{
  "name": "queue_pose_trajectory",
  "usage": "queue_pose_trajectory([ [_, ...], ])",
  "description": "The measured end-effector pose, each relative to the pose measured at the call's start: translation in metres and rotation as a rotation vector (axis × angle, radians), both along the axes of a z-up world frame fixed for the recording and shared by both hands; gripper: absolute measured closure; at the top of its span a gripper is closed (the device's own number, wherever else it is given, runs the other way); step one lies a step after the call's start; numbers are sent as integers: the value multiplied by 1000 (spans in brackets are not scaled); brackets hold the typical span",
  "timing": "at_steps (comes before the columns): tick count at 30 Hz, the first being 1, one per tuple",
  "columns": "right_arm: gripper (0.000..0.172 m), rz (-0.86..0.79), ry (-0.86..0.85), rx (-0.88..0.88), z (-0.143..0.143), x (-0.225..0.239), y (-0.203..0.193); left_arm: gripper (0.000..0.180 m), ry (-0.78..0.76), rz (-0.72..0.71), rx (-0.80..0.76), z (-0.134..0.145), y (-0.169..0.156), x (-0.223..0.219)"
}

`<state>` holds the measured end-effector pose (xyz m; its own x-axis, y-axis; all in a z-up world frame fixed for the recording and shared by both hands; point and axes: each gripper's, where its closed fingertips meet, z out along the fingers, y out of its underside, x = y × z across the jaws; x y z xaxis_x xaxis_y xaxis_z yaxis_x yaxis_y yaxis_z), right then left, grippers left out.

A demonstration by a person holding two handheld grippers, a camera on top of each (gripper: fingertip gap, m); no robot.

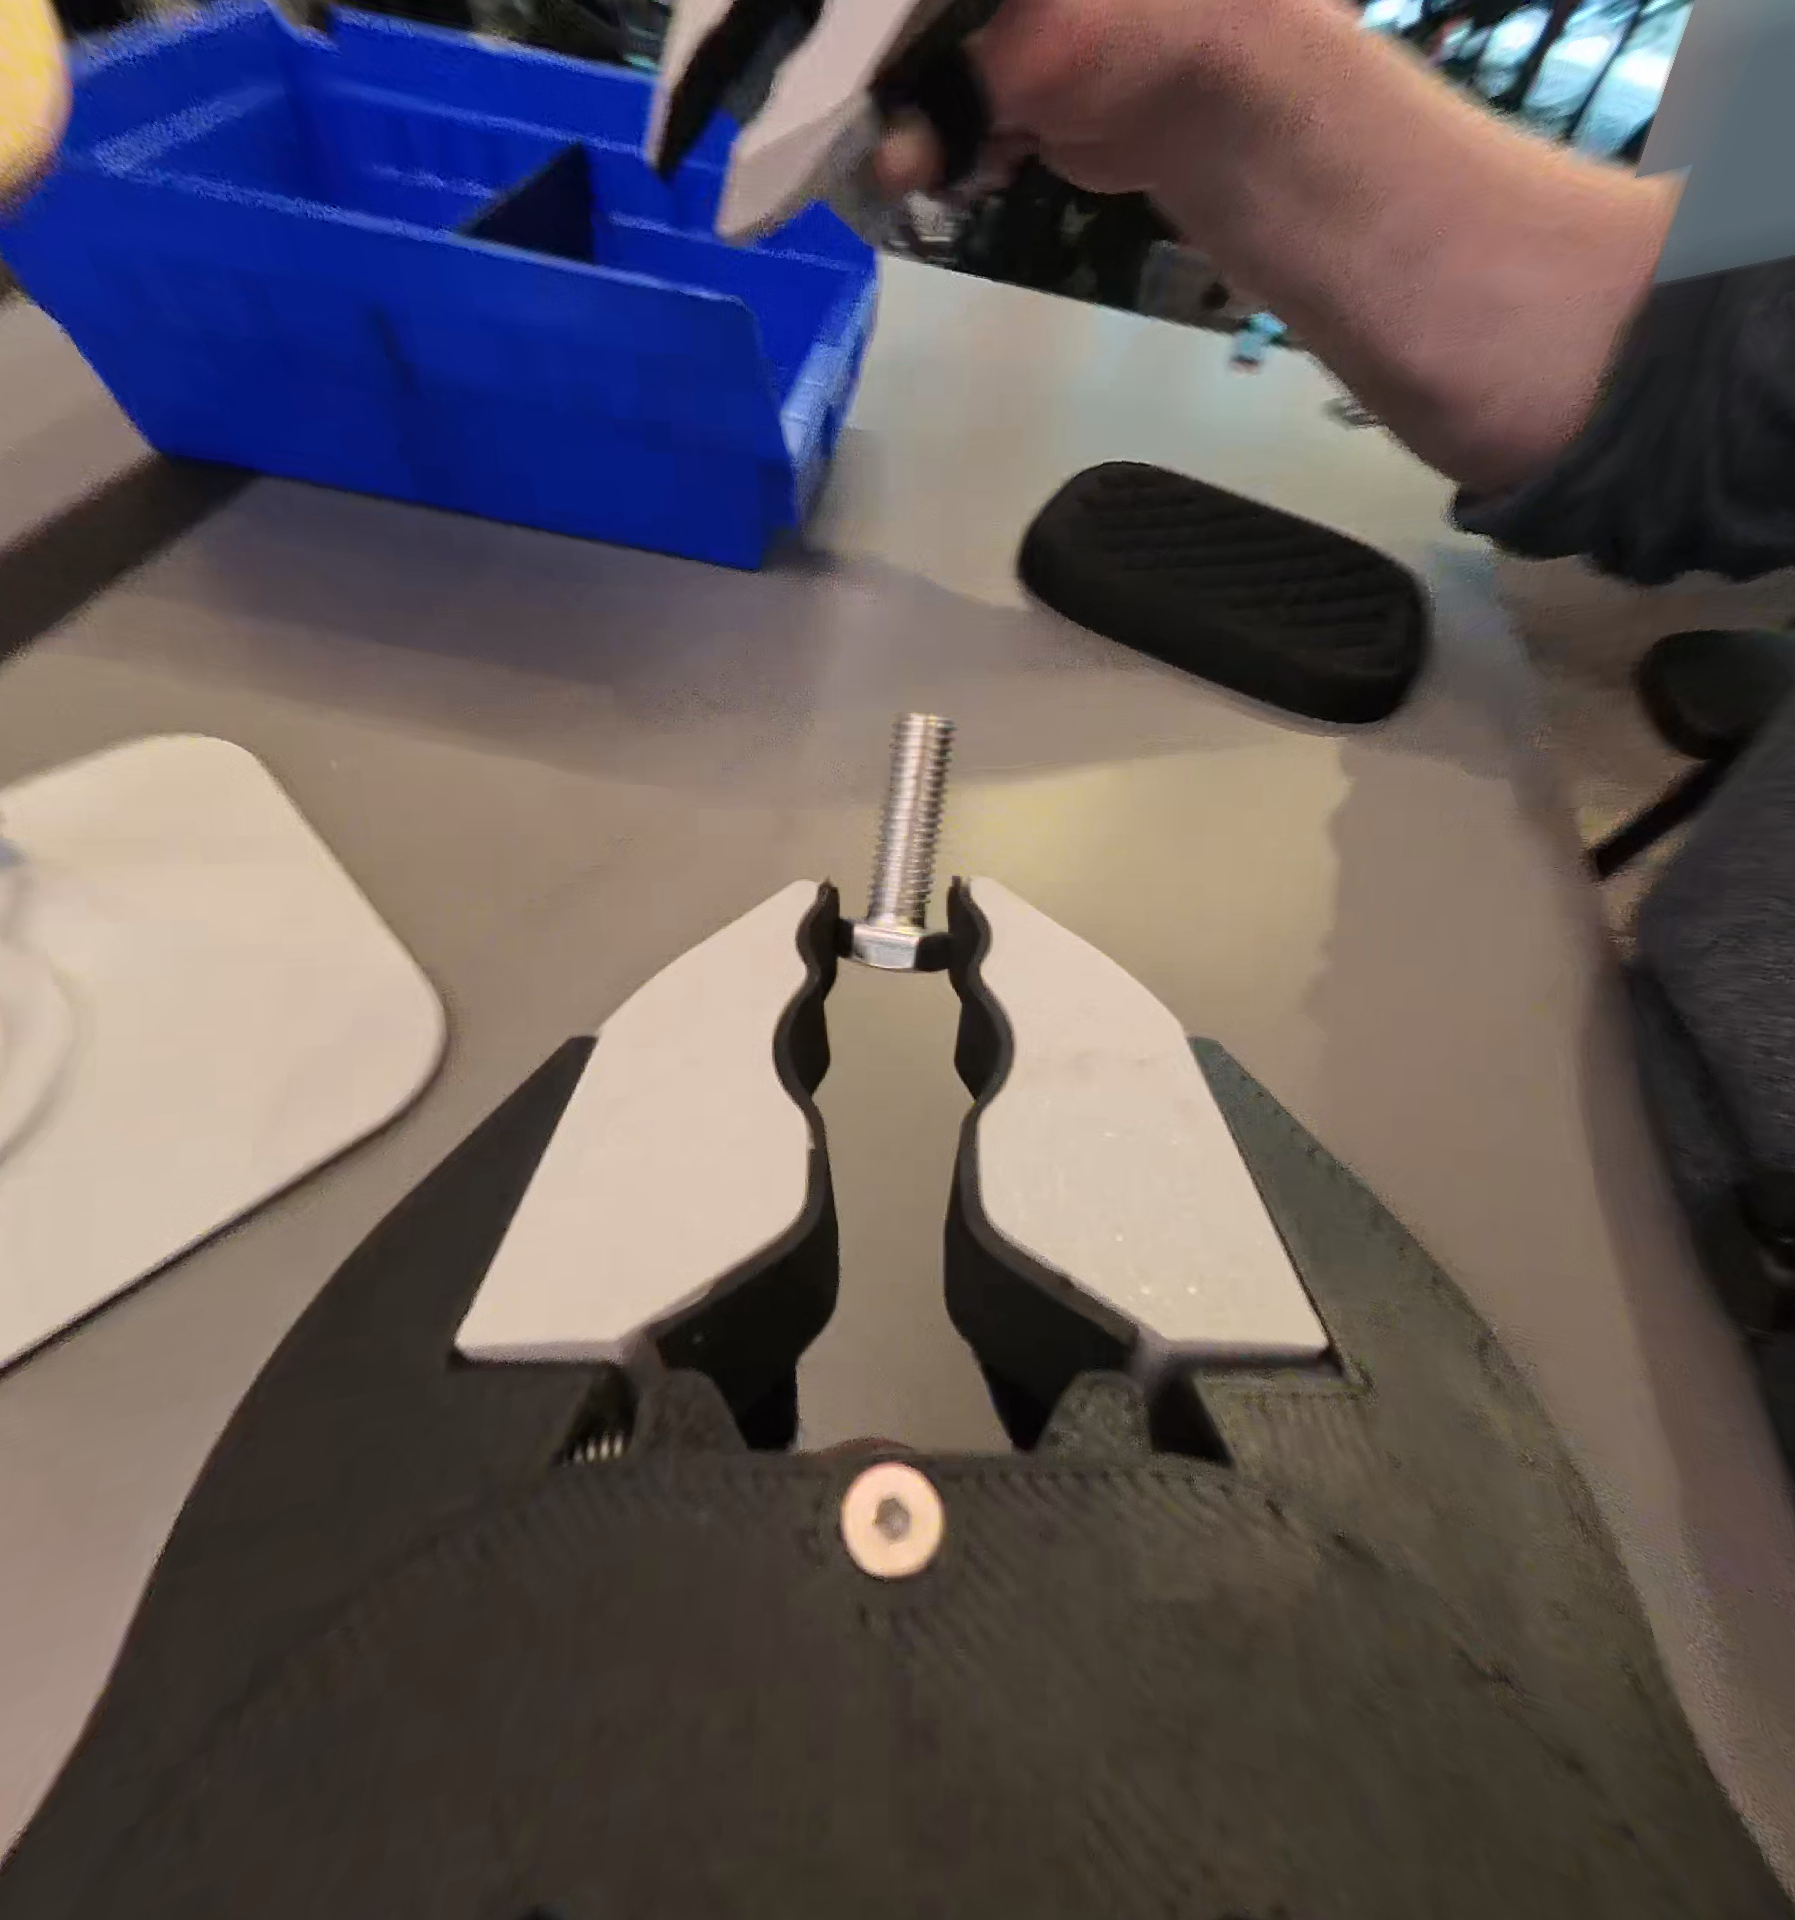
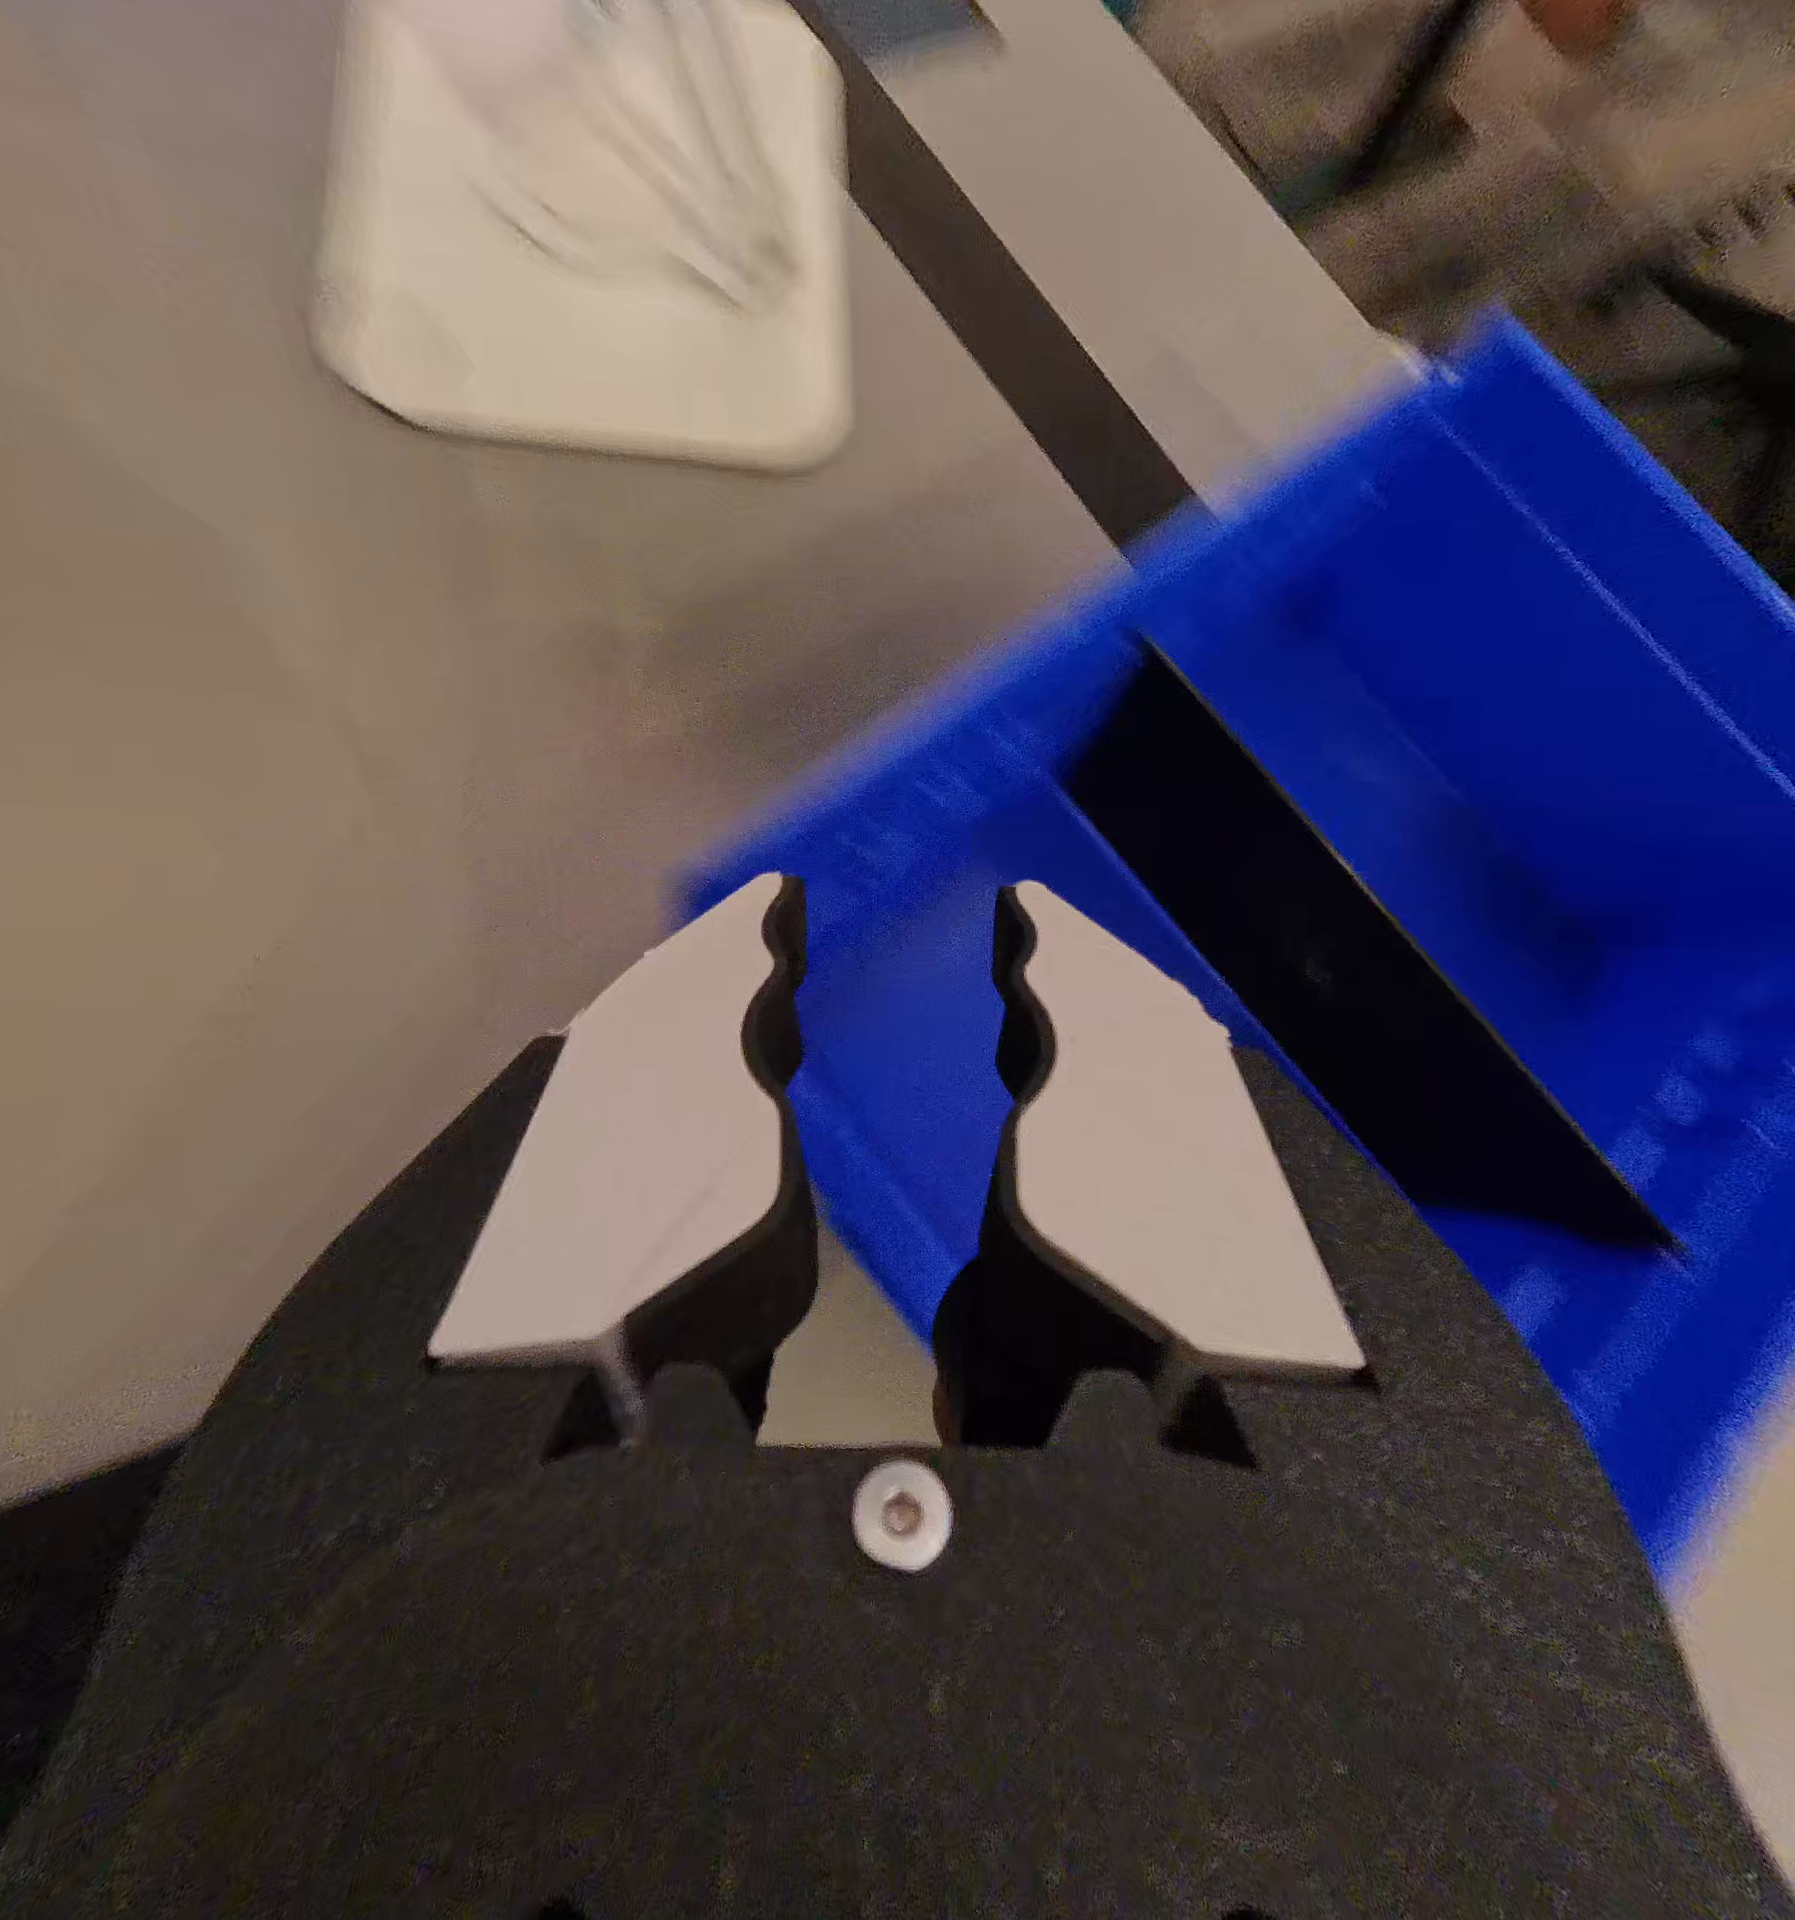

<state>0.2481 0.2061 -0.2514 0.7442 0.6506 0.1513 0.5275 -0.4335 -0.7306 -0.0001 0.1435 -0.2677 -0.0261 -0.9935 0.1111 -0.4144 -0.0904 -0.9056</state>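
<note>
My left tool clamps a bolt by its head, mid-frame above the desk. My right tool hangs with jaws apart and bare over the blue bin, right of frame.

I think I am in a workshop or a lab. I see a big flat grey table. On it sits a blue plastic bin, the kind for small parts, with a dark divider inside. A shiny metal bolt is here too, like in a place where people build things. Near it lie a white pad and a black ribbed pad. A black chair stands at the table's edge. Far behind, blurry stuff fills the room, but I cannot tell what it is.
</note>
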Motion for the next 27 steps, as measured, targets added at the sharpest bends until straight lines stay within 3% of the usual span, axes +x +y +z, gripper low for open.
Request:
queue_pose_trajectory([
  [5,140,341,345,-17,40,-147,-50,161,3,37,208,10,-5,9],
  [9,141,463,469,-95,29,-218,-66,161,60,61,339,10,-7,10],
  [17,145,542,575,-155,23,-252,-79,161,44,103,358,14,-3,4],
  [23,161,531,534,-188,10,-258,-78,161,101,106,445,9,-6,5],
  [27,162,520,530,-171,10,-257,-76,160,64,114,416,12,-5,6],
])
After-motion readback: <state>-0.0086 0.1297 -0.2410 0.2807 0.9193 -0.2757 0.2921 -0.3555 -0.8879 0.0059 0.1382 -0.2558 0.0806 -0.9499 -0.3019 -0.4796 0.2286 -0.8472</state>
